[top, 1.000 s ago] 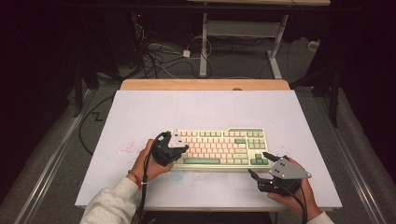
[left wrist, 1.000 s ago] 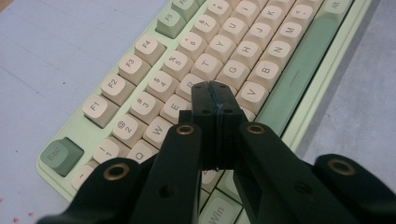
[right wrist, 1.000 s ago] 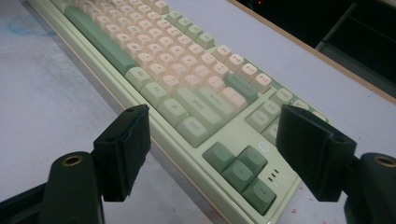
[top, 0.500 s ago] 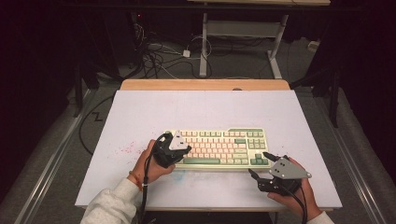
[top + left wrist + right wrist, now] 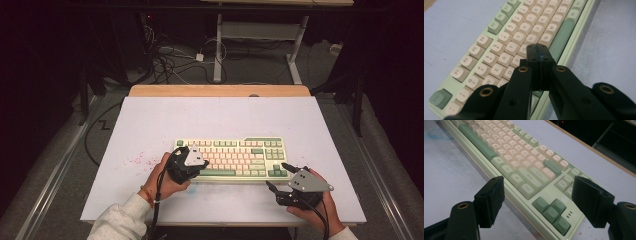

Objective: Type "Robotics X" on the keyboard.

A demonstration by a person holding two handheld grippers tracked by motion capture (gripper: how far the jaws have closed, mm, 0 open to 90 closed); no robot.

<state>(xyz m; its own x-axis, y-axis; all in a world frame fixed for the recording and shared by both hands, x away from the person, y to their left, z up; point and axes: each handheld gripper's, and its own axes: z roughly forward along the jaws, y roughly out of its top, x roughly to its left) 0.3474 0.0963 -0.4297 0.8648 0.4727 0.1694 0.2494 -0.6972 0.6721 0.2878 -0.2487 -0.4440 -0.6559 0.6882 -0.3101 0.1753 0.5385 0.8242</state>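
Keyboard first: I see a pale green rectangular keyboard with cream and green keys [image 5: 232, 159] lying flat on the white worktop [image 5: 150, 125], toward its near edge. My left hand-held gripper [image 5: 539, 53] hovers over the letter keys, jaws pressed together on nothing. My right hand-held gripper [image 5: 537, 201] gapes wide beside the keyboard's arrow-key corner.

White table [image 5: 150, 120] with a wooden strip [image 5: 220, 90] along its 12 o'clock edge. Pink speckled stains [image 5: 134, 160] on the surface toward 8 o'clock. Past the far edge, grey floor with tangled cables [image 5: 170, 62] at 11 o'clock and a white desk frame [image 5: 218, 45] at 12. One loose cable [image 5: 92, 145] curls on the floor at 9 o'clock.
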